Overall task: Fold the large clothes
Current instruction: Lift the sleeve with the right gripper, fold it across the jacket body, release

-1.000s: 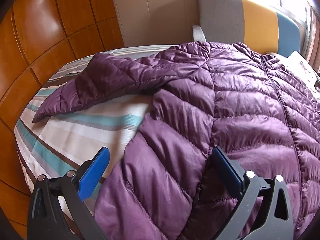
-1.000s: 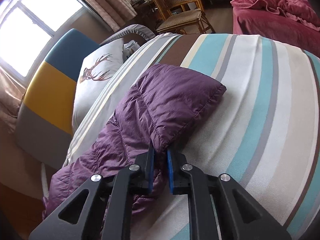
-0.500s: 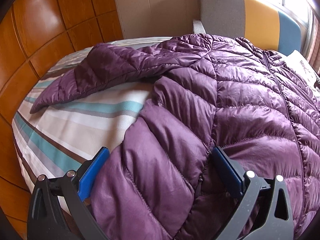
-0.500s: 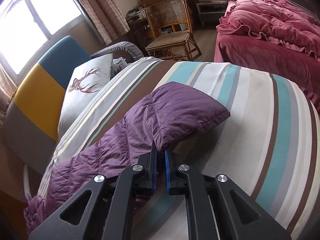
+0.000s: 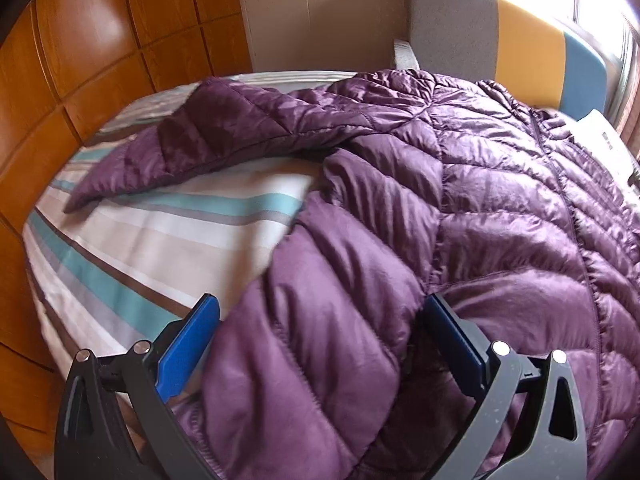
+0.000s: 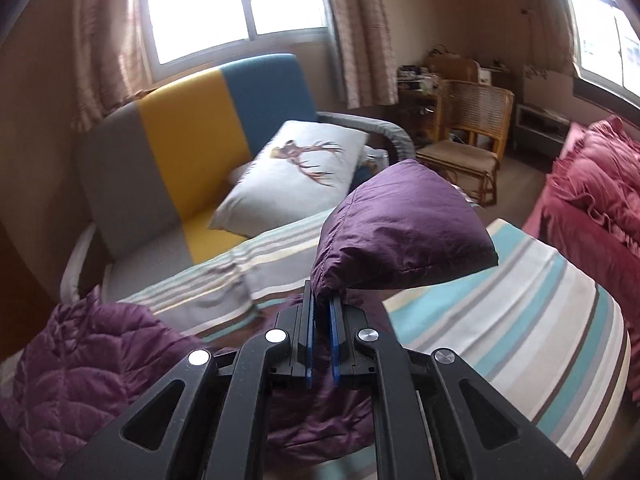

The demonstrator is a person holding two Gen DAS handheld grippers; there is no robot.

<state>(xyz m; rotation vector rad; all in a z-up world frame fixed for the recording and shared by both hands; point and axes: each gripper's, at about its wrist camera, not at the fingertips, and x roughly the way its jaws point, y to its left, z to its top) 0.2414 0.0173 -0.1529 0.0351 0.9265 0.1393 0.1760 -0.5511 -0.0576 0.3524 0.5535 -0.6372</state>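
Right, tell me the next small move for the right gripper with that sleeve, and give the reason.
Probably carry the sleeve end inward and lay it across the jacket body. The right gripper is shut on the cuff edge, the cuff hangs clear above the striped bed cover, and the left gripper stands open around the hem, so nothing seems to block the fold.

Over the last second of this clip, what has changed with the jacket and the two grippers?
The right gripper, shut on the sleeve cuff, has lifted it off the striped bedcover and rolled; the cuff now hangs in the air. The left gripper has barely moved: its jaws stay wide open astride the purple jacket hem, gripping nothing. The jacket body and its other sleeve lie as before.
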